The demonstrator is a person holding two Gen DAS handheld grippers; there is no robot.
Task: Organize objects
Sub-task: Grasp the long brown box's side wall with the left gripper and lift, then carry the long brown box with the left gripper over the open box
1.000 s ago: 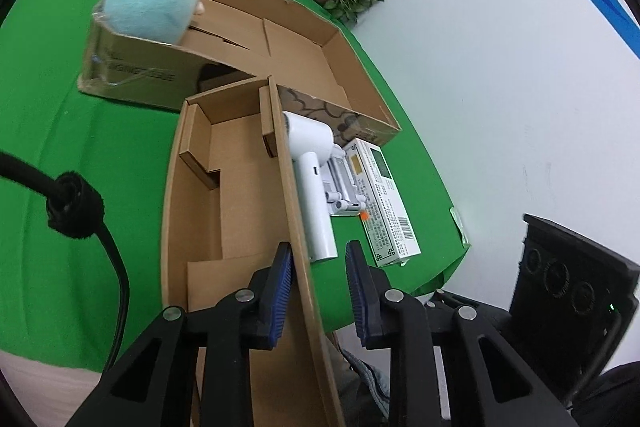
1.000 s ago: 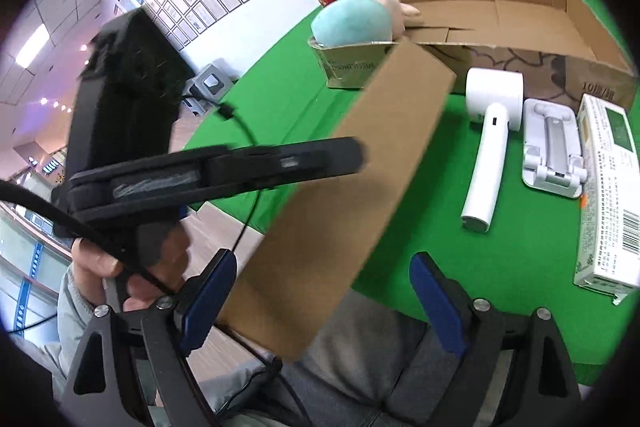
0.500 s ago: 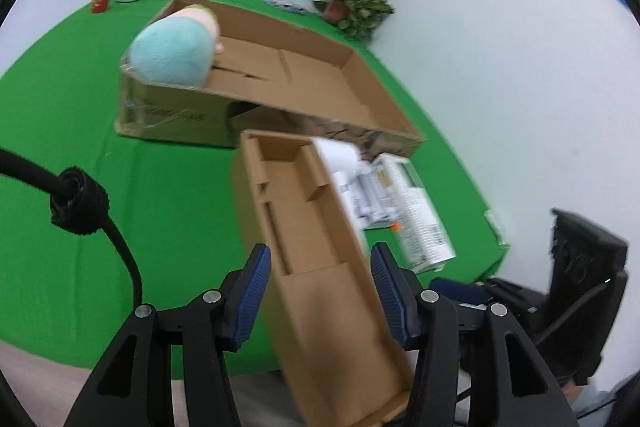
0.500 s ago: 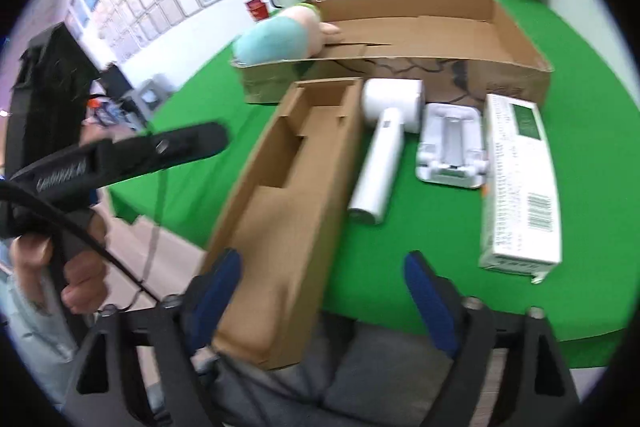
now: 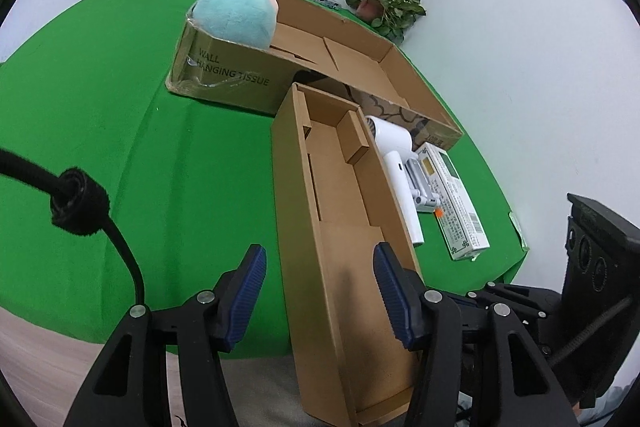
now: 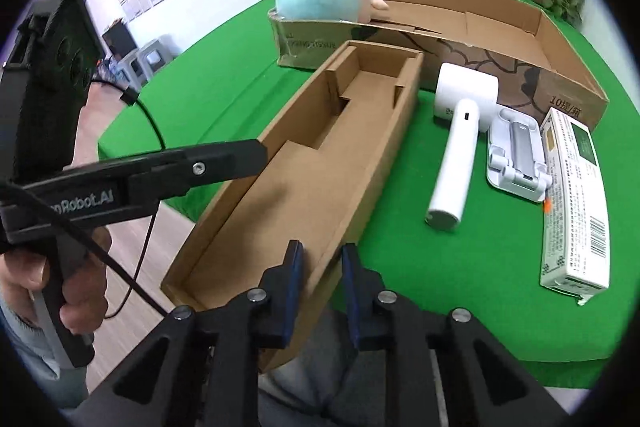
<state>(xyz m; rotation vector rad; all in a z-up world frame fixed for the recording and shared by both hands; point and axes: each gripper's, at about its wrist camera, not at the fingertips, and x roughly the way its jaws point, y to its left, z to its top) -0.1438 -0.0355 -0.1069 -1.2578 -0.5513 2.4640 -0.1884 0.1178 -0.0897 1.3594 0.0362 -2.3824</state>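
Note:
A long narrow cardboard box (image 5: 340,207) lies open-topped on the green table, its near end past the front edge. My left gripper (image 5: 319,291) hovers over that end with jaws apart and closing a little; the pads touch nothing. My right gripper (image 6: 321,283) is closing its jaws on the box's right wall (image 6: 320,147), which fills the gap between the pads. Right of the box lie a white hair dryer (image 6: 456,147), a white stand (image 6: 516,155) and a white-and-green carton (image 6: 576,195).
A big shallow cardboard box (image 5: 360,67) stands behind, with a teal plush toy (image 5: 236,15) at its left end. Potted plants (image 5: 384,3), a mug and a red card line the far edge. A person's hand (image 6: 40,267) holds the left gripper; their lap lies below the table edge.
The narrow box came down from tilted on its side to flat, open side up. My left gripper let go of its wall and opened. My right jaws closed from wide onto the right wall.

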